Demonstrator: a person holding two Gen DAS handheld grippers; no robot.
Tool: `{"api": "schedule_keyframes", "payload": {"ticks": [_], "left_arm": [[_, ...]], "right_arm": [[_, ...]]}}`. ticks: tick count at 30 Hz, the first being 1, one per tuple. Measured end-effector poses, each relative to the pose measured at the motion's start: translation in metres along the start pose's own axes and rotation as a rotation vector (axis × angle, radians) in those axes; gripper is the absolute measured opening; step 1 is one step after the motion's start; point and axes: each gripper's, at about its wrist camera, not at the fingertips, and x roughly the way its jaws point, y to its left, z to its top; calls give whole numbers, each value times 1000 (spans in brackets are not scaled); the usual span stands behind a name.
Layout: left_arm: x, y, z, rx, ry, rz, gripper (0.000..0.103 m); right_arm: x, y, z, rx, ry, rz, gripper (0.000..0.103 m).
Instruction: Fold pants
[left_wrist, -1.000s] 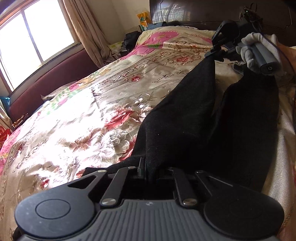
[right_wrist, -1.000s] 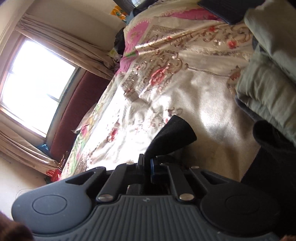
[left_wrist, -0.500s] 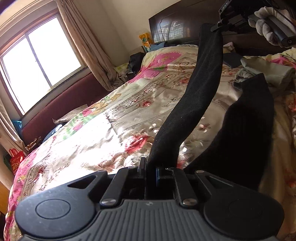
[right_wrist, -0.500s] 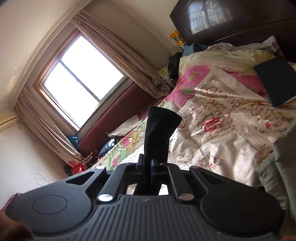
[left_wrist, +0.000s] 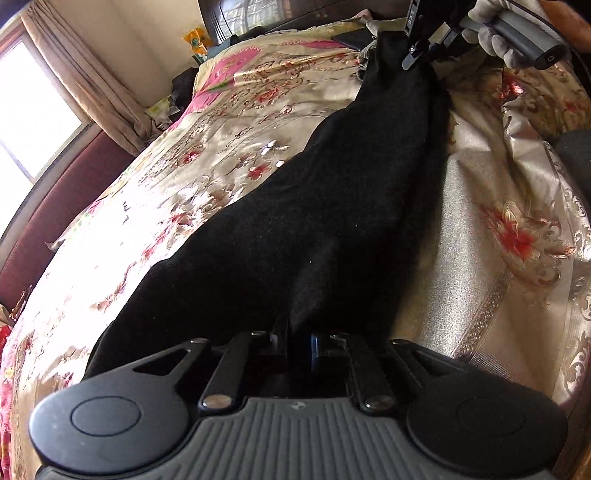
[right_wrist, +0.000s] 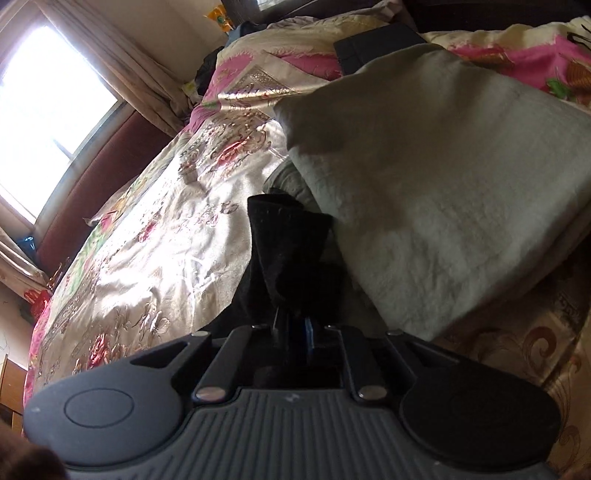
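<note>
On a floral satin bedspread (left_wrist: 207, 173), I hold black pants (left_wrist: 317, 221) at both ends, one leg laid over the other, the cloth running the length of the bed. My left gripper (left_wrist: 295, 338) has its jaws pinched on the near end of the fabric; my right gripper (left_wrist: 413, 59), gripped by a white-gloved hand (left_wrist: 487, 33) at the far end, is clamped on the other end, where its own camera shows the black cloth bunched between the jaws just beside a grey-green folded blanket (right_wrist: 443, 166). To do this fold well, I judge both ends should go down together with light tension between them, edges matched before either grip lets go, and the far end kept off the blanket. The left tool sits low and nearly level, pointing up the bed; the right tool angles downward toward the cloth from above.
</note>
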Motion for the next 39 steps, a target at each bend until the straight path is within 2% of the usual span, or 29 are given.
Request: {"api": "schedule_keyframes", "payload": {"ticks": [4,7,10,15,18,22,25,27,29,31,34,37,38,39], "left_arm": [[-1,-3,-3,26,4,8,27],[0,-2,-3,13,5,3,27],[2,-2,-1,19,6,6,27],[2,-3,-1,17,7,7,27],[2,-3,0,19,13,7,27],[3,-5,1,31,20,12,27],[4,-5,3,33,25,14,27],[3,-5,3,30,27,14,28],[4,-3,3,22,26,9,28],[6,-2,2,17,24,5,28],[8,0,2,13,24,2,28],[7,1,1,-1,22,1,29],[6,1,0,-5,21,2,29],[6,1,-1,-6,18,3,29]], "right_arm": [[-11,22,8,-102,-18,-3,13],[-28,28,9,-169,-97,-13,30],[-40,31,5,-245,-129,-57,37],[-48,32,-34,-436,-126,-217,37],[-35,34,-57,-538,-65,-260,37],[-7,34,-66,-559,-28,-274,37],[14,32,-61,-547,-65,-334,32],[14,20,-53,-441,-83,-330,27],[1,3,-45,-270,-118,-276,23],[-11,-12,-41,-128,-151,-243,22],[-13,-29,-39,23,-151,-203,23],[-17,-56,-39,283,-161,-104,24],[-17,-62,-39,331,-155,-86,24],[-17,-62,-39,317,-149,-93,24]]}}
